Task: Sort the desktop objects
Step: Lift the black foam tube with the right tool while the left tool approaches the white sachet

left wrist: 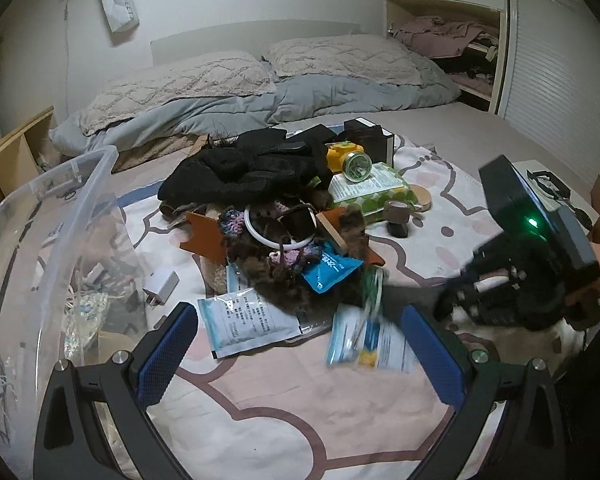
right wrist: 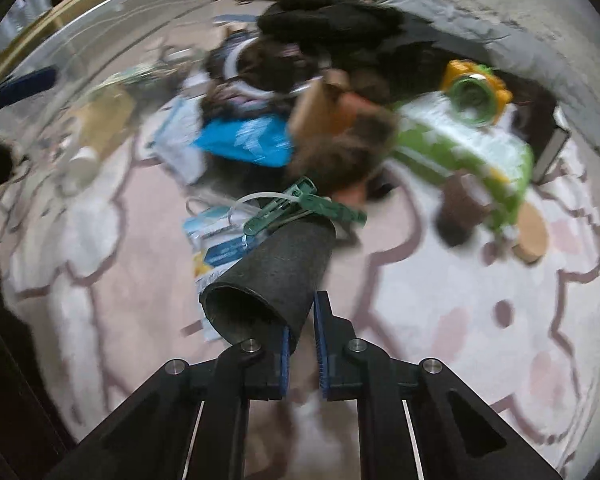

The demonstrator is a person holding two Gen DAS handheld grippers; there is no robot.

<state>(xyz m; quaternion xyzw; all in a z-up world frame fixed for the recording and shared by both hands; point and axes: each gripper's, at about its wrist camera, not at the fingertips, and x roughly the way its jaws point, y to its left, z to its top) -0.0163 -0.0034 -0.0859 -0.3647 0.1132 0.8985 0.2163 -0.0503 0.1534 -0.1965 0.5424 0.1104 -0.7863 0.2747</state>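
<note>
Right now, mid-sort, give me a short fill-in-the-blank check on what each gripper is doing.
1. The right gripper pinches the rim of a dark grey foam ____.
2. The left gripper is ____, holding nothing.
3. The clear plastic storage bin sits on the left gripper's ____ side.
4. The yellow headlamp rests on a ____ wipes pack.

Missing: cup; open; left; green

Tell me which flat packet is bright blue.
The blue packet at the pile's front edge, partly under the brown fur. The white sachet and blurred packet are mostly white.
</note>
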